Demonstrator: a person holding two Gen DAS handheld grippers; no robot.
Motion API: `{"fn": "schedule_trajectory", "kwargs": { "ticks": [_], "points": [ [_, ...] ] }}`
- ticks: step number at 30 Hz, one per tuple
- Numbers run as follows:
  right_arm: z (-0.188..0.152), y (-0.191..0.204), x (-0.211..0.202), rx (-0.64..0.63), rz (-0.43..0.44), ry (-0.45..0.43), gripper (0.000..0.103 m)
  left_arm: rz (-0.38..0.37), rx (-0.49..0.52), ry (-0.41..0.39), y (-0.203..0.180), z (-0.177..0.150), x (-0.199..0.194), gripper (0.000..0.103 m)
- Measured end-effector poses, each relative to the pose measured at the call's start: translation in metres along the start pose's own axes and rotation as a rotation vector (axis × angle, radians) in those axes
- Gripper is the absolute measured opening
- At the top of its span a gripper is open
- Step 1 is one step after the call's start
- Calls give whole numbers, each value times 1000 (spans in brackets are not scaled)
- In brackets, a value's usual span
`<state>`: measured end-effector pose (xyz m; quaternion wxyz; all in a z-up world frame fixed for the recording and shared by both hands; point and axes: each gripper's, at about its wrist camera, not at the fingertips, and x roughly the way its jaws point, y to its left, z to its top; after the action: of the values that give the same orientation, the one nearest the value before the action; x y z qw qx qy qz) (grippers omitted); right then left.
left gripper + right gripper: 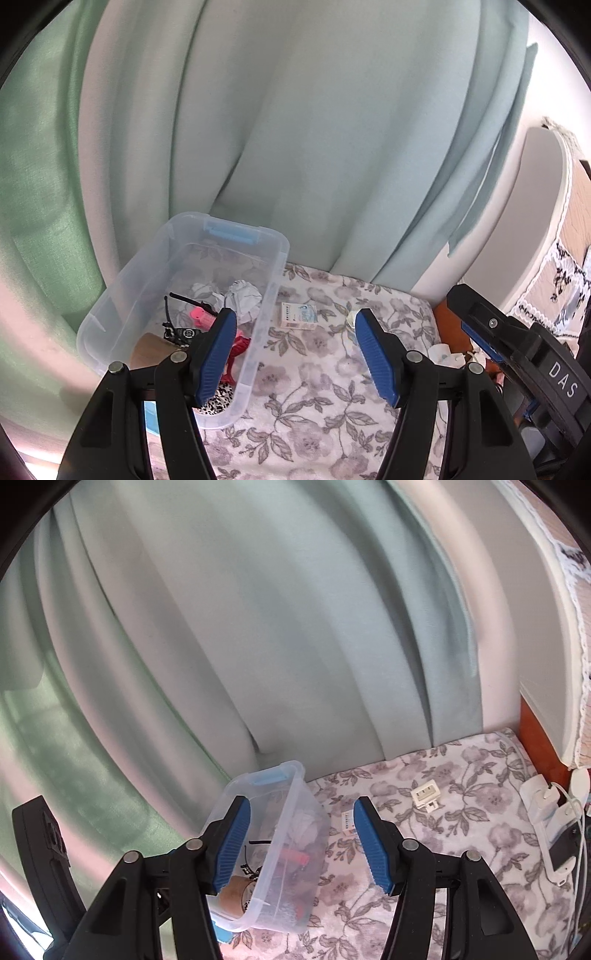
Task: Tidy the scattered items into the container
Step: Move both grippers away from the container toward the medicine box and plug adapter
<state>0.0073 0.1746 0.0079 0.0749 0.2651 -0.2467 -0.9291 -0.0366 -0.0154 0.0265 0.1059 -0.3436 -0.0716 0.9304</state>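
Both the left gripper (295,354) and right gripper (301,840) hang half-open, holding nothing. The small box (298,315) lies just beside the container (258,332), so a sloppy grab could shove the wall or bunch the floral cloth (314,424).

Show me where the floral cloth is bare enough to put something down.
Bare floral cloth lies between the small carton and the white adapter, and in the near stretch in front of the clear bin. Crowded: inside the bin, and the right edge by the power strip.
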Motion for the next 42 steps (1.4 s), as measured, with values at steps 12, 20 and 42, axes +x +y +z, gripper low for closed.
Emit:
{"fn": "schedule_trajectory", "kwargs": {
  "ticks": [12,20,42],
  "points": [
    [2,-53,-11,101,-42,-16,63,-13,87,61,-42,-15,20,68],
    [-3,-85,-3,153,-72,13,63,-10,110,127,-55,-28,45,68],
    [-40,-150,60,198,-169,184,63,9,124,264,-61,-63,136,68]
  ]
}}
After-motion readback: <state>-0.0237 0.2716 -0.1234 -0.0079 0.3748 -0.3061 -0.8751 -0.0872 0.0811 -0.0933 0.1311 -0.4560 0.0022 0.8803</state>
